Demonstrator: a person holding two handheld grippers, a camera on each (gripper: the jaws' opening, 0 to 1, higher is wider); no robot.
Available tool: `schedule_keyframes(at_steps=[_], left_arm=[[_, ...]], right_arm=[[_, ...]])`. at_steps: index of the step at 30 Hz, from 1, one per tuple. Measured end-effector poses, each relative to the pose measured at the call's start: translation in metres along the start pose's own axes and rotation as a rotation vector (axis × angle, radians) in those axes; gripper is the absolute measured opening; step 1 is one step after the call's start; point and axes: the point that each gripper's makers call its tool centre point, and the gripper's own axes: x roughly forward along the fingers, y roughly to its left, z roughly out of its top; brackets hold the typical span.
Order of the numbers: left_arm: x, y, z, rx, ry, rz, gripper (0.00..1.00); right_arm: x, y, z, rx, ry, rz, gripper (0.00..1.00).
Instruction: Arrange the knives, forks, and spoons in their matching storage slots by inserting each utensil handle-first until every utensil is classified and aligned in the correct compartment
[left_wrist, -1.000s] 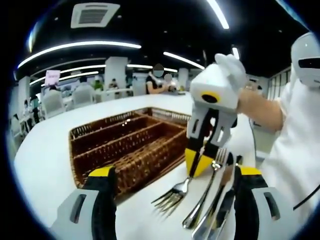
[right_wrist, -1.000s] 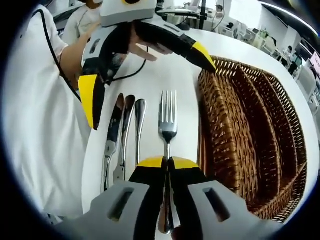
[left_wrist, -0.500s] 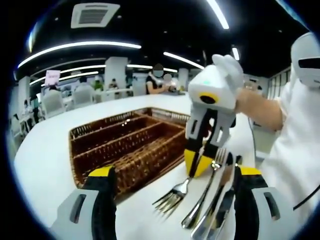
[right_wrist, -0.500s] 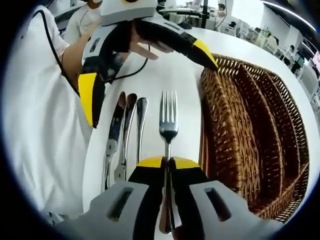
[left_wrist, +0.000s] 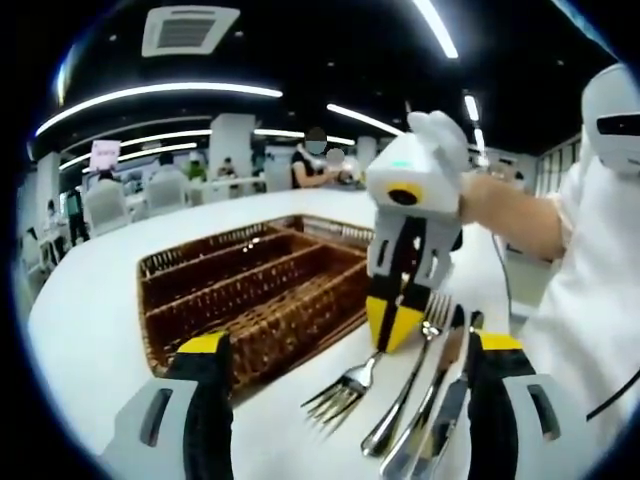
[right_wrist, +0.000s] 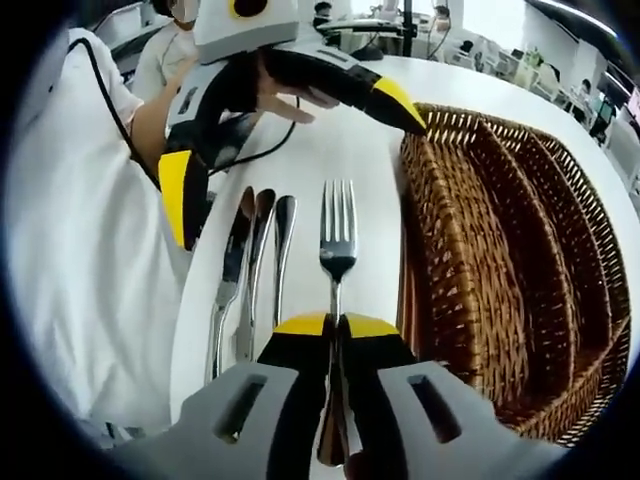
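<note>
Right gripper (right_wrist: 335, 325) jaws clenched on fork (right_wrist: 337, 240) handle, wicker tray (right_wrist: 500, 250) right of them; left gripper (left_wrist: 345, 345) jaws released.

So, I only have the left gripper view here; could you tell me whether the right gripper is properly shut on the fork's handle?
Observer: Yes. In the right gripper view, the right gripper is shut on the handle of the fork, and the tines point straight away from it.
Operator: Thank you. Is there anything inside the basket's slots?
Observer: Looking down into the wicker basket, I see no utensils in the parts of its long slots that show.
Operator: And how many utensils lie beside the fork?
Observer: Three more utensils lie side by side on the white table, on the far side of the fork from the basket. The outermost looks like a knife.
</note>
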Motion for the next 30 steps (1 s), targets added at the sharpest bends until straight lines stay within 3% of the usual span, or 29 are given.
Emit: schedule_keyframes(at_steps=[18, 30], left_arm=[[0.000, -0.001, 0.002, 0.010, 0.008, 0.000, 0.99], [-0.001, -0.001, 0.004, 0.010, -0.001, 0.005, 0.98]], right_arm=[[-0.008, 0.002, 0.004, -0.022, 0.033, -0.035, 0.02], [-0.027, -0.001, 0.013, -0.052, 0.051, -0.073, 0.02]])
